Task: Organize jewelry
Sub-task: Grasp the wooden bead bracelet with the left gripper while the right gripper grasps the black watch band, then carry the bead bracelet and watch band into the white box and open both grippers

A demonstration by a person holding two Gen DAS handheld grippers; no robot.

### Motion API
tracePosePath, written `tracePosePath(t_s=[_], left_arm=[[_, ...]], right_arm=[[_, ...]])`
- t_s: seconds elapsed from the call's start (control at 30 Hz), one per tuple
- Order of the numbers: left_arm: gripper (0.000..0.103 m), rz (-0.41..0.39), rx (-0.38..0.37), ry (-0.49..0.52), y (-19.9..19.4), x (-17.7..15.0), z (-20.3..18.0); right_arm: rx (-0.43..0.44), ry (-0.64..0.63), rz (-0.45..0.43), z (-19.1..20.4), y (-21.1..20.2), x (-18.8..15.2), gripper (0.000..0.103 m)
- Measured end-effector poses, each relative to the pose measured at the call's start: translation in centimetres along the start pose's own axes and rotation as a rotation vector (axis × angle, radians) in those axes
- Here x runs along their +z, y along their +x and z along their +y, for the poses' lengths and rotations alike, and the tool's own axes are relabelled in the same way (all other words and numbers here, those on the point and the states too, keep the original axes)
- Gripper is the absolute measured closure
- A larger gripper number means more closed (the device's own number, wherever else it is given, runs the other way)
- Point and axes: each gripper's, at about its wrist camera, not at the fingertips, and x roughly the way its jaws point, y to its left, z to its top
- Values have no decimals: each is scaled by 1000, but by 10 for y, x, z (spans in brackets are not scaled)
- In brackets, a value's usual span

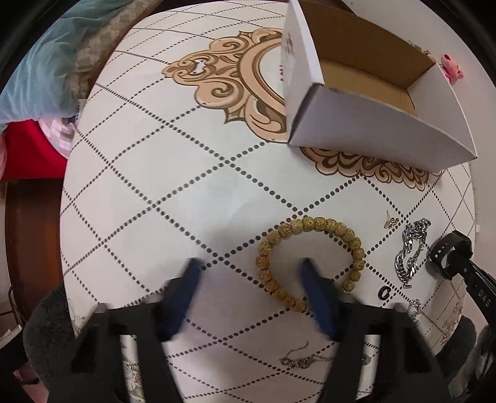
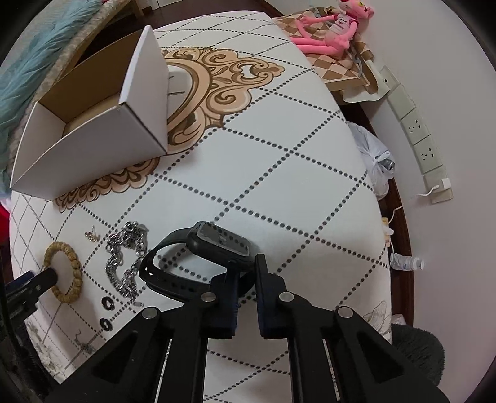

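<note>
A tan bead bracelet (image 1: 310,257) lies on the patterned table; it also shows in the right wrist view (image 2: 63,272). My left gripper (image 1: 249,269) is open, its right finger inside the bracelet's loop, its left finger outside. My right gripper (image 2: 246,263) is shut on the strap of a black smartwatch (image 2: 217,241), which also shows at the edge of the left wrist view (image 1: 449,254). A silver chain (image 1: 410,251) lies between bracelet and watch, also in the right wrist view (image 2: 125,260). An open white cardboard box (image 1: 372,93) stands farther back, also in the right wrist view (image 2: 90,124).
Small earrings (image 1: 391,221), a black ring (image 1: 384,292) and a thin necklace (image 1: 302,361) lie near the bracelet. Two black rings (image 2: 107,313) show in the right wrist view. A pink plush toy (image 2: 331,28), a plastic bag (image 2: 375,158) and wall sockets (image 2: 418,133) lie beyond the table's right edge.
</note>
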Motion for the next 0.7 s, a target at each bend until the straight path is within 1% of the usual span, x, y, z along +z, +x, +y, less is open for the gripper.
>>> tracePosePath(t_s=[0.03, 0.1, 0.13, 0.27, 0.37, 0.43, 0.47, 0.6, 0.7], left_arm=[[60, -25, 6, 19, -1, 0, -2], [90, -52, 4, 45, -2, 1, -4], [97, -55, -6, 51, -2, 1, -5], [96, -85, -40, 41, -5, -1, -5], [96, -111, -76, 27, -20, -4, -6], [96, -133, -98, 27, -33, -5, -4], [96, -140, -111, 26, -40, -5, -4], [96, -191, -155, 36, -67, -6, -7], [96, -238, -189, 49, -96, 3, -20]], right_arm=[[3, -1, 1, 1, -1, -2, 93], [3, -4, -1, 4, 0, -8, 93], [7, -3, -1, 4, 0, -11, 93], [21, 4, -10, 6, -7, -15, 94], [34, 5, -21, 5, -19, -10, 94], [45, 1, -34, 5, -29, -8, 94], [51, 0, -36, 9, -40, 0, 94], [78, -7, -74, 11, -62, 10, 94], [107, -14, -106, 18, -82, 14, 94]])
